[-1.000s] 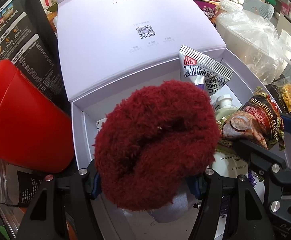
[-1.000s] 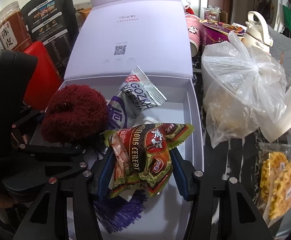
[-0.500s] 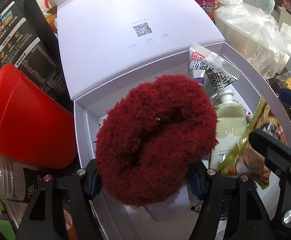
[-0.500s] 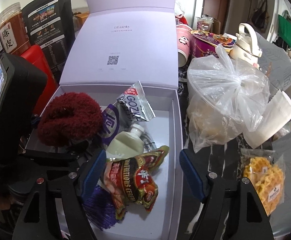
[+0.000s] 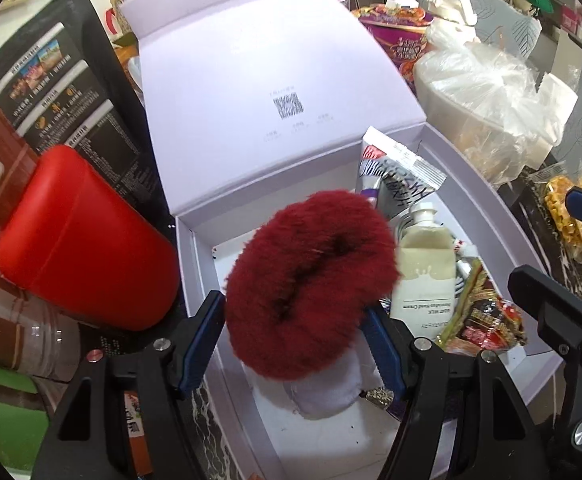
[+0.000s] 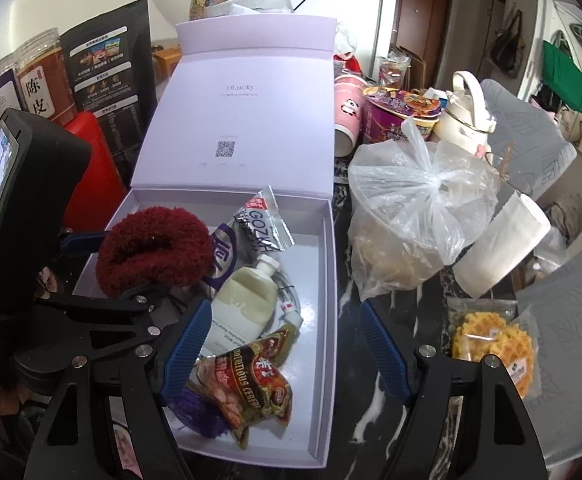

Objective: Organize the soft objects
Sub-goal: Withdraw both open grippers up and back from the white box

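Observation:
My left gripper is shut on a dark red fluffy soft thing, which has a pale fabric part hanging under it. It is held over the left side of an open lavender box. In the right wrist view the same red fluffy thing sits at the box's left wall. My right gripper stands open above the box's front right with nothing between its fingers. A brown cereal packet lies loose in the box beside a hand cream tube and a silver snack packet.
A red container and a black pouch stand left of the box. On the right are a tied plastic bag, a paper roll and a waffle packet on the dark marbled table. The box lid stands up behind.
My right gripper opened and let go of the cereal packet, which now lies in the box, then rose and drew back. My left gripper lifted slightly with the red fluffy thing.

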`<state>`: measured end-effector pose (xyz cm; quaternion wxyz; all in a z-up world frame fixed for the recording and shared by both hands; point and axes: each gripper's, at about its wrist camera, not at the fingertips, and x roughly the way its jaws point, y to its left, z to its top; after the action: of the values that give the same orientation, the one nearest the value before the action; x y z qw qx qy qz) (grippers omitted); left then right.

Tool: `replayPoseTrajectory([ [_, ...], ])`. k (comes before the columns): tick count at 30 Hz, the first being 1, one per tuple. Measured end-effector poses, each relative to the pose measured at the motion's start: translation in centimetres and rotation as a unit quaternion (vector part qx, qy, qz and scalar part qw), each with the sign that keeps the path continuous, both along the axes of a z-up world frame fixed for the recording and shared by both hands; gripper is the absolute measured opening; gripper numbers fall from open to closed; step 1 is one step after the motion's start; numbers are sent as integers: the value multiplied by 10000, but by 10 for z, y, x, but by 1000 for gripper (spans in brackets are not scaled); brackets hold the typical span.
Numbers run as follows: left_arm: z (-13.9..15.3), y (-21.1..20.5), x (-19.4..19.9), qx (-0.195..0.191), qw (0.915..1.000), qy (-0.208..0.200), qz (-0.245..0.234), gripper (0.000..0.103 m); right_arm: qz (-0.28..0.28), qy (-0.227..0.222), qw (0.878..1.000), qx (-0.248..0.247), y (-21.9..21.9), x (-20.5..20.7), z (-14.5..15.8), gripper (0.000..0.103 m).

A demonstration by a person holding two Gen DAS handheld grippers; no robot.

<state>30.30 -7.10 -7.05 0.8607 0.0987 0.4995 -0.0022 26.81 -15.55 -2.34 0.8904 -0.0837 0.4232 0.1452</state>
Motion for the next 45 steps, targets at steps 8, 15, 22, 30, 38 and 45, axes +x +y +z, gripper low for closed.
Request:
replayPoseTrajectory([
  [8,45,5,-23,-62,9992,-368,163,68,-78,-218,9996,166,-6,-19,26,77],
  [15,75,34,-47,-158,9976,-648,157,68,-121,-445,9986,262,-11,-37,51,77],
  [22,107,36,-76,-200,9951,-965,63,68,-150,-743,9965,362,-17,-61,76,80],
  [30,142,36,-113,-351,9895,-1399,74,68,-142,-1124,9925,461,-25,-96,103,83],
  [38,164,35,-149,-418,9843,-1714,44,68,-119,-1444,9880,538,-31,-131,122,87],
  [45,174,32,-178,-477,9804,-1911,-67,68,-144,-1640,9848,557,-37,-162,132,89],
])
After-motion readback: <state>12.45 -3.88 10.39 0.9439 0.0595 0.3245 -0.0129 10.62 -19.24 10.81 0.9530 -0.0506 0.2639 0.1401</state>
